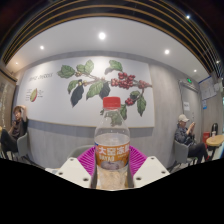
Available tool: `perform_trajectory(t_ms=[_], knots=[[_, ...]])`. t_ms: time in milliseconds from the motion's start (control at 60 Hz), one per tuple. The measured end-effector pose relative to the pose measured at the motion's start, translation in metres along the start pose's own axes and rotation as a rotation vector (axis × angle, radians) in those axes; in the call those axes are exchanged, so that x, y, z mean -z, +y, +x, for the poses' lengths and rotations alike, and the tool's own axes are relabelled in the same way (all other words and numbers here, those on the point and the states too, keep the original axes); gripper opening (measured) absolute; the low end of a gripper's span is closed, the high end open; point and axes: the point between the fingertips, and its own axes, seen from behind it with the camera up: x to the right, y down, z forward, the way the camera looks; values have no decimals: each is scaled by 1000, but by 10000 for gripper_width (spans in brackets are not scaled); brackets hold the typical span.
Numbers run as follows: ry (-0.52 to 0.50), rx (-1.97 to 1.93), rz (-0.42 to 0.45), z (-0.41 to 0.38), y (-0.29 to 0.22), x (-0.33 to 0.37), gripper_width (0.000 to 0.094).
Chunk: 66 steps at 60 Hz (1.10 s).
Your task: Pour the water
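Observation:
A clear plastic bottle [112, 140] with an orange cap and a red-and-white label stands upright between my gripper's [112, 166] two fingers, held up in the air. Both magenta pads [89, 160] press against its sides at label height. The lower part of the bottle looks pale and cloudy. No cup or other vessel is in view.
A café room lies beyond: a white wall with a large leaf-and-berry mural [100, 82], ceiling spotlights. A person [15, 128] sits at the left and another person [184, 135] sits at the right beside a round wooden table [215, 143].

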Motion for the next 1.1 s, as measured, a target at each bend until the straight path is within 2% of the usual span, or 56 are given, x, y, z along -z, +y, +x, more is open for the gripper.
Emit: perform_trajectory(t_ms=[67, 83, 133, 150, 300, 383, 417, 567, 683, 717, 750, 800, 883, 1100], knots=[[-9, -3, -72, -9, 31, -6, 416], [-14, -1, -80, -1, 54, -11, 416], [-15, -12, -126, -27, 37, -1, 416], [-31, -14, -110, -17, 62, -12, 416], [-9, 26, -184, -22, 71, -12, 416], [-23, 12, -248, -19, 105, -16, 419], [-16, 8, -208, -18, 94, -13, 420], [-8, -32, -199, -13, 95, -9, 418], [-1, -40, -231, -11, 99, -8, 574], [3, -36, -261, -13, 101, -12, 704], [-1, -34, -279, -11, 102, -8, 871], [1, -49, -280, -8, 100, 2, 839], [-5, -75, -301, -10, 94, 14, 845], [-106, -132, -327, -34, 74, 107, 849]])
